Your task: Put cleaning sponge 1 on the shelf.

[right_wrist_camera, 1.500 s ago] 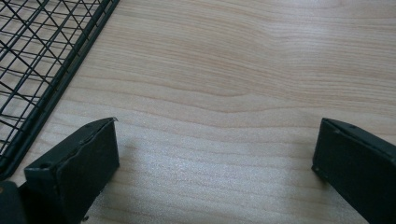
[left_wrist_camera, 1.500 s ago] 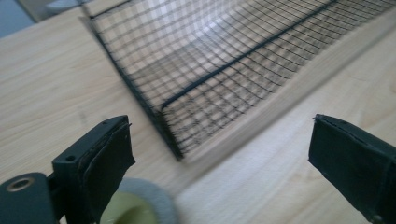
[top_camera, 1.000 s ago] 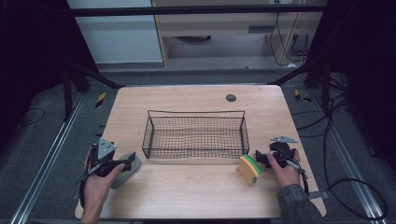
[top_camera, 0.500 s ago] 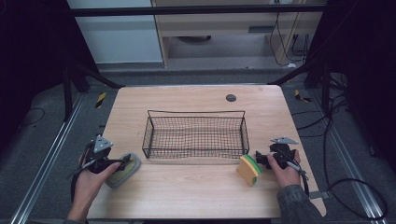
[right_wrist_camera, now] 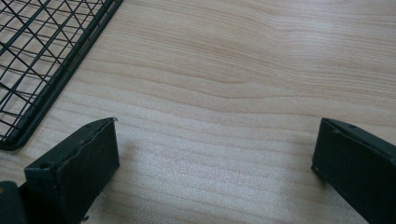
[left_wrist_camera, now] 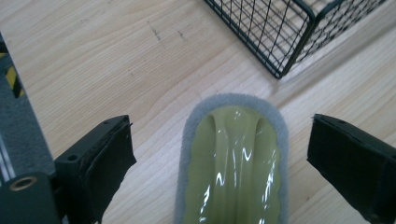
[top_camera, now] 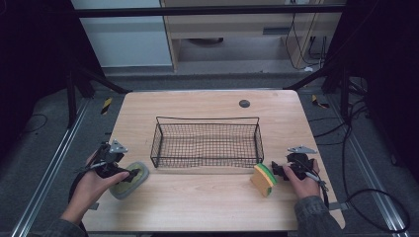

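A grey-rimmed, pale green scrubber pad (top_camera: pixel 129 179) lies flat on the table's front left. My left gripper (top_camera: pixel 129 172) is at its near end. In the left gripper view the scrubber (left_wrist_camera: pixel 233 163) lies between the two jaws of my left gripper (left_wrist_camera: pixel 222 130), which is open and does not touch it. A yellow sponge with a green top (top_camera: pixel 263 178) stands on edge at the front right, just left of my right gripper (top_camera: pixel 275 170). In its own view my right gripper (right_wrist_camera: pixel 217 130) is open over bare wood.
A black wire basket (top_camera: pixel 207 142) sits mid-table between the two hands; its corner (left_wrist_camera: pixel 289 32) lies just beyond the scrubber and its edge (right_wrist_camera: pixel 51 56) is close to the right jaws. A small dark disc (top_camera: pixel 244 103) lies at the back.
My left hand and forearm have shifted slightly around the scrubber, which stays on the table. The right hand and the sponge have not moved.
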